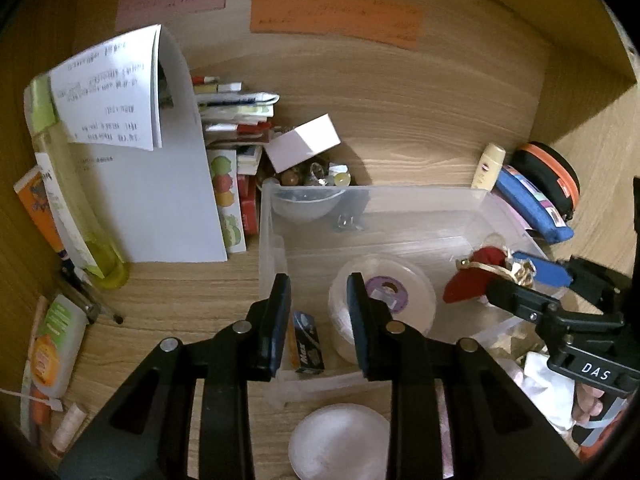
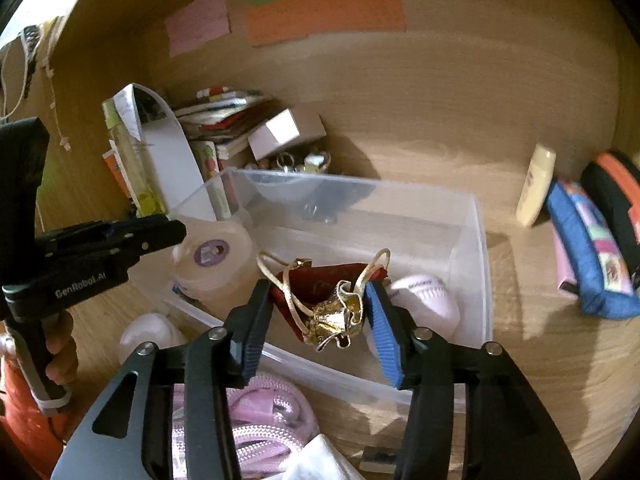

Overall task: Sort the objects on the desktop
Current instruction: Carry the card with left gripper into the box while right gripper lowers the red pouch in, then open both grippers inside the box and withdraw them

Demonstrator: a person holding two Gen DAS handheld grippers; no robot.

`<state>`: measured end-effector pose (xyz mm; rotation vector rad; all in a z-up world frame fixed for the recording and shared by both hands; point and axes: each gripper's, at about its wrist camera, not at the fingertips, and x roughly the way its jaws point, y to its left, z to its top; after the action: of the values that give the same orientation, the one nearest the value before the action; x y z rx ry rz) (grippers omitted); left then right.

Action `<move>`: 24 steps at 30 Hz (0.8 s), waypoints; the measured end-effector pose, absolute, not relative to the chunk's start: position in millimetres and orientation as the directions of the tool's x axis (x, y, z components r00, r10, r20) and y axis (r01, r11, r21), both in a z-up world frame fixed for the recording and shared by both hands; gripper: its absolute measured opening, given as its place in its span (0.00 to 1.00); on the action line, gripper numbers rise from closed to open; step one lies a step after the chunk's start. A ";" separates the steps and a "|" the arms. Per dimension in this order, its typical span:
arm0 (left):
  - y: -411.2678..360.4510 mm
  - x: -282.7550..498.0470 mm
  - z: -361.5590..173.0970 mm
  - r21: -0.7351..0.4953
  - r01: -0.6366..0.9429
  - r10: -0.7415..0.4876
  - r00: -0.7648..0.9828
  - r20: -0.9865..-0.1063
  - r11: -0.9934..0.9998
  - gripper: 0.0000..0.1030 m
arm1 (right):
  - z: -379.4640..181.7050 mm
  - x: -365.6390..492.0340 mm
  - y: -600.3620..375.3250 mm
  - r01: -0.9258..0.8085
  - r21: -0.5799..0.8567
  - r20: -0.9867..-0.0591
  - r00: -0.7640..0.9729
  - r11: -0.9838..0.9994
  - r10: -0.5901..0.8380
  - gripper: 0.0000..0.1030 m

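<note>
A clear plastic bin (image 1: 380, 190) (image 2: 360, 184) stands on the wooden desk. Inside it lie a roll of clear tape (image 1: 400, 280) (image 2: 212, 256), a small black box (image 1: 306, 344), a white rounded object (image 2: 424, 296) and a red drawstring pouch (image 1: 468, 280) (image 2: 320, 280) with a gold top. My right gripper (image 2: 318, 285) (image 1: 508, 274) reaches over the bin's near wall. It stands open, with the pouch loose between its blue pads. My left gripper (image 1: 319, 280) (image 2: 176, 232) hangs over the bin's left front corner, open, with the tape roll just beyond its right finger.
Papers and booklets (image 1: 160, 160) lean at the back left, beside a white box (image 1: 304, 142) over trinkets. A yellow tube (image 1: 490, 166), blue pouch (image 1: 532, 204) and orange-black case (image 1: 556, 176) lie to the right. A pink cord (image 2: 260, 432) and white disc (image 1: 340, 444) lie near me.
</note>
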<state>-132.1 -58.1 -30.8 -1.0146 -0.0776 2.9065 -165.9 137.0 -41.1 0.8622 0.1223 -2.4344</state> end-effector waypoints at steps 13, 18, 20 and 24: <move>-50.6 -100.7 -7.1 -0.026 -0.022 0.033 -0.829 -0.558 -0.999 0.66 | -29.8 -150.0 135.2 0.494 0.019 -0.591 -0.696 -0.869 -0.408 0.74; -53.7 -85.1 5.3 -0.030 -0.010 0.025 -0.841 -0.540 -0.999 0.72 | -21.7 -134.6 139.3 0.459 -0.028 -0.570 -0.737 -0.888 -0.363 0.81; -55.7 -79.4 7.9 -0.036 -0.003 0.022 -0.842 -0.539 -0.999 0.86 | -18.9 -129.8 141.3 0.452 -0.033 -0.569 -0.741 -0.891 -0.355 0.81; -62.4 -64.9 9.4 -0.045 0.018 0.009 -0.847 -0.532 -0.999 0.88 | -11.5 -116.2 151.6 0.443 -0.023 -0.561 -0.748 -0.896 -0.355 0.81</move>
<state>-64.9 -62.4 9.4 -0.8706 -0.0754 3.0222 -116.2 151.6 -11.5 0.7855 0.2152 -2.5846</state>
